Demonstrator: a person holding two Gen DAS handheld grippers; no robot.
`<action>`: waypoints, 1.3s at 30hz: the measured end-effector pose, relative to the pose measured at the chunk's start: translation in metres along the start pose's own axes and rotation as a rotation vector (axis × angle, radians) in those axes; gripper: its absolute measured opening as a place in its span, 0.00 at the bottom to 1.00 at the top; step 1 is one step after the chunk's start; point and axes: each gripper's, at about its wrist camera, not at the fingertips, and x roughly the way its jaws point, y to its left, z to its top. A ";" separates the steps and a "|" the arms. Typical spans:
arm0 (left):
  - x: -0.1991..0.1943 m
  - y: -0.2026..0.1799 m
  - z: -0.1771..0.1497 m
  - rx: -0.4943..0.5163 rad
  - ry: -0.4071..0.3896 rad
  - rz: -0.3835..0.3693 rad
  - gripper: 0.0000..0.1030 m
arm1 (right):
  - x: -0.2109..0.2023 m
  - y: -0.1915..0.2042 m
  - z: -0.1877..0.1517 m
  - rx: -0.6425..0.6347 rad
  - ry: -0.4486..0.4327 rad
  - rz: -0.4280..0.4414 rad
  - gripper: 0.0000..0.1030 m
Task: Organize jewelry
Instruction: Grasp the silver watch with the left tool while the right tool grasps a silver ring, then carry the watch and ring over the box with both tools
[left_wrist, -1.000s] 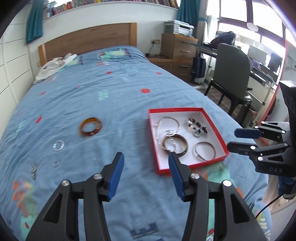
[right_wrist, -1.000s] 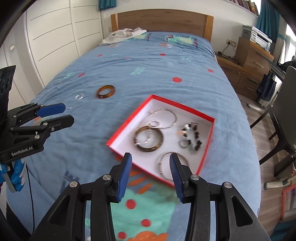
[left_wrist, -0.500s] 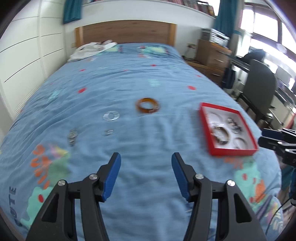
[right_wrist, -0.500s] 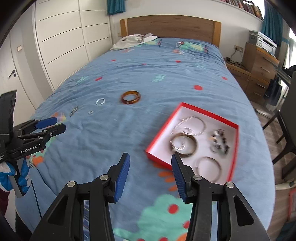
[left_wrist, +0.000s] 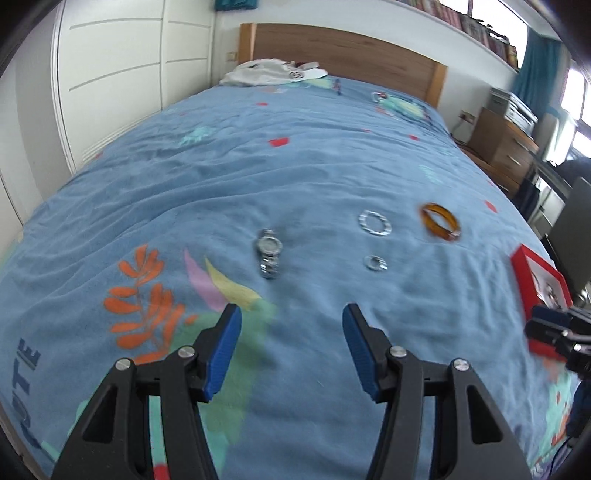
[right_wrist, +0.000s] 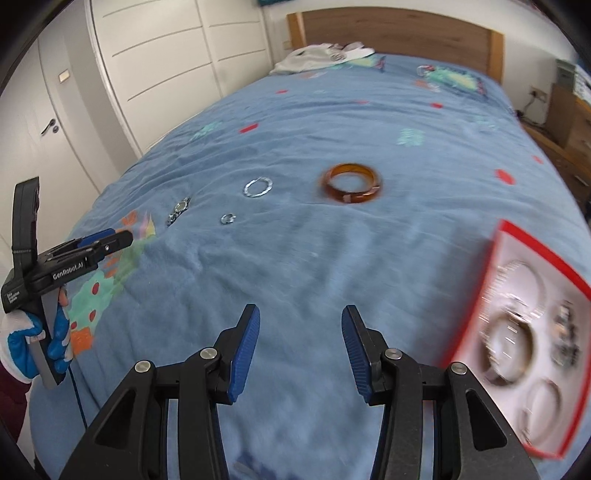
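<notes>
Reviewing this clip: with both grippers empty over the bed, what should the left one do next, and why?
Probably ease the left gripper forward and down onto the silver watch. Its jaws stand open and empty, the watch lies loose on the blue bedspread just ahead of them, and the red box already holds several bangles.

Blue bedspread (left_wrist: 295, 177) with red spots, orange leaves and green patches. Shiny silver watch (left_wrist: 269, 254). Silver rings (left_wrist: 375, 222). Brown-orange bangle (right_wrist: 352, 182). Red box (right_wrist: 576, 284), white inside. Blue pads (right_wrist: 243, 354) on black grippers. Blue and white glove (right_wrist: 26, 332).
</notes>
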 end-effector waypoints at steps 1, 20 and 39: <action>0.009 0.003 0.003 -0.006 0.005 -0.003 0.53 | 0.012 0.002 0.005 -0.007 0.010 0.014 0.43; 0.117 0.025 0.038 -0.026 0.035 0.028 0.51 | 0.150 0.054 0.079 -0.117 0.047 0.210 0.38; 0.101 0.023 0.034 -0.044 0.000 0.027 0.20 | 0.141 0.082 0.071 -0.204 0.026 0.182 0.20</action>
